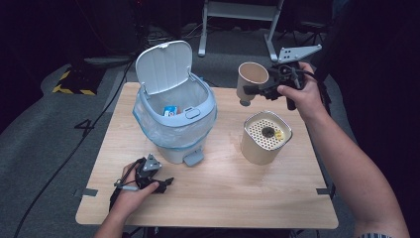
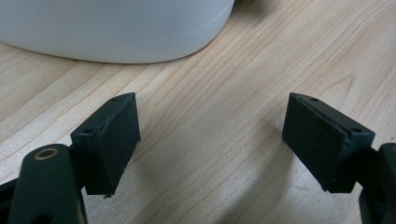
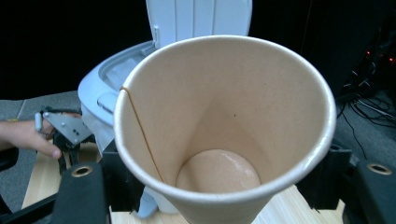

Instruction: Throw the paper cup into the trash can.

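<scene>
From above, the right gripper [image 1: 253,90] clamped a paper cup [image 1: 251,79] aloft, between the open bin [image 1: 174,116] and the strainer canister [image 1: 266,137]. The left gripper [image 2: 210,140] rested on the table [image 2: 224,84], jaws spread wide and empty. In the right gripper view the cup [image 3: 224,126] sat between both jaws.

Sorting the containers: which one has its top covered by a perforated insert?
The beige canister near the table's right side; the paper cup and lidded bin are open.
</scene>
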A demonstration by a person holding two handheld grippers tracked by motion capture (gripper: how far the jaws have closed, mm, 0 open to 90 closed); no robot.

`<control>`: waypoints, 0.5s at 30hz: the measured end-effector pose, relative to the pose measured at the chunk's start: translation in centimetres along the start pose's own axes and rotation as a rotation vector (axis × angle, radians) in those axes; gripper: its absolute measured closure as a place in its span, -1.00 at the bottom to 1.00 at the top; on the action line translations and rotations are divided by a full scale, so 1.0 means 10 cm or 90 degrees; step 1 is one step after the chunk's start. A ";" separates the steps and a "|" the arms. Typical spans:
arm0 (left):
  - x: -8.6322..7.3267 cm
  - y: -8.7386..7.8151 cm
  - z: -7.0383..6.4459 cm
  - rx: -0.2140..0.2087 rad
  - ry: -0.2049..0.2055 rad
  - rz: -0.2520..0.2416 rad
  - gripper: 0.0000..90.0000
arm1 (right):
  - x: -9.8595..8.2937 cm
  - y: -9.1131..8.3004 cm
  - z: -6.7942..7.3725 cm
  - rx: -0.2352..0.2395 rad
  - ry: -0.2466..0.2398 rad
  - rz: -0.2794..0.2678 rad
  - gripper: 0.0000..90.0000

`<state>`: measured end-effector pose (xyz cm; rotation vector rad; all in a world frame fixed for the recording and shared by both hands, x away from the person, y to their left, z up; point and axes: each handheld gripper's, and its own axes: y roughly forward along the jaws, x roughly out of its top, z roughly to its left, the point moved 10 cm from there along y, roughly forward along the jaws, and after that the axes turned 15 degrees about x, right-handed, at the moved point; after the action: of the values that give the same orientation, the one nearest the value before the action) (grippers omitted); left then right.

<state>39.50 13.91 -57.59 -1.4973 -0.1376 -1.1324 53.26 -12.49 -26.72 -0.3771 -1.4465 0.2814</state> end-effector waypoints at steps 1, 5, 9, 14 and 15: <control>0.00 0.00 0.00 0.000 0.000 0.000 -0.57 | 0.03 0.03 0.00 0.002 -0.002 0.000 -0.34; 0.00 0.00 0.00 -0.001 -0.001 0.000 -0.57 | 0.16 0.18 -0.01 0.010 -0.009 -0.006 -0.34; 0.00 0.00 0.00 -0.001 0.000 0.001 -0.58 | 0.29 0.32 -0.01 0.020 -0.015 -0.013 -0.35; 0.00 0.00 0.00 0.000 0.002 0.001 -0.58 | 0.46 0.52 -0.04 0.033 -0.019 -0.027 -0.35; 0.00 0.00 0.00 -0.002 -0.001 0.001 -0.57 | 0.48 0.55 -0.04 0.035 -0.018 -0.029 -0.35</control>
<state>39.47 13.89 -57.61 -1.5009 -0.1359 -1.1301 54.36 -5.61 -24.70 -0.2956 -1.4705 0.2899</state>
